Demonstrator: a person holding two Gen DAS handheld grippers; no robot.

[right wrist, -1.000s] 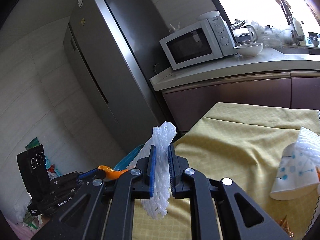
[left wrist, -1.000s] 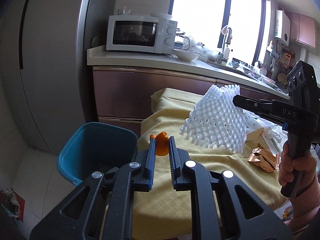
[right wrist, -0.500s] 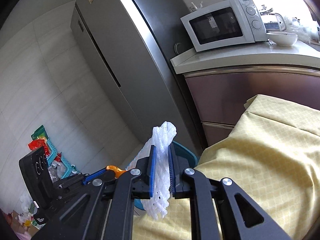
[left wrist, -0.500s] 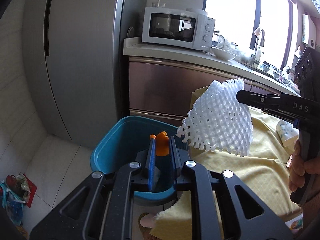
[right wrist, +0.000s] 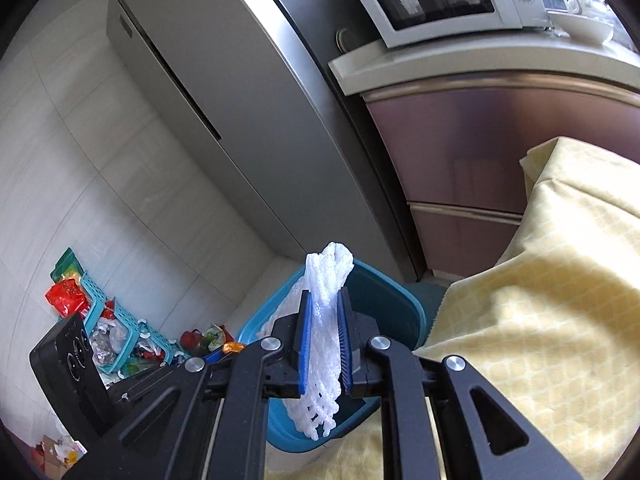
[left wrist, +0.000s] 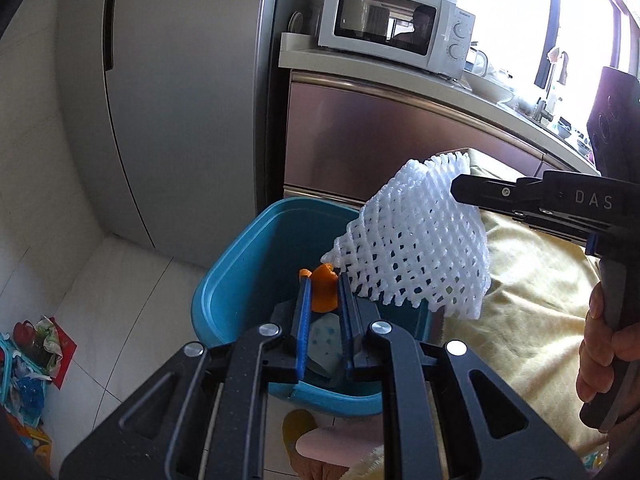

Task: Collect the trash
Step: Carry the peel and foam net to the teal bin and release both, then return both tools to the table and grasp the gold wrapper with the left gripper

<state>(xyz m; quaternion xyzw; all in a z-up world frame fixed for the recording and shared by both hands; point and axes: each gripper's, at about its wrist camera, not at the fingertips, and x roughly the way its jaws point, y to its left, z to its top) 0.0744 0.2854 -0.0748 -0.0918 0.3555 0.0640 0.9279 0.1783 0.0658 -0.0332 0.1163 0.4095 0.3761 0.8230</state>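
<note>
Left wrist view, from left to right: a tiled floor with coloured litter in the far corner, a grey fridge [left wrist: 180,92], then the blue bin [left wrist: 240,276] standing on the floor against the cloth-covered table [left wrist: 532,320]. The left gripper [left wrist: 323,288] hangs over the bin's mouth, its jaws narrowed onto a small piece of orange peel [left wrist: 323,292] that pokes up between the blue pads. Something pale with blue dots [left wrist: 323,338] already lies in the bin below. Further right, the right gripper [left wrist: 460,190] reaches in from the side and pinches a white foam fruit net [left wrist: 416,256], which droops over the bin's right rim and partly over the yellow cloth. A microwave [left wrist: 396,36] sits on the counter behind.

Right wrist view, same order: a basket of wrappers on the floor, the other gripper's black body low at left, the bin, then the net [right wrist: 323,344] squeezed between nearly closed jaws of the right gripper [right wrist: 324,304], its tail dangling above the bin's near edge.

Judging by this, both pieces are carried to the bin but neither is dropped; releasing them is what remains here. The net looks light and springy, so it may cling to a pad or fall outside the rim. Whether more trash waits on the table cannot be told
</note>
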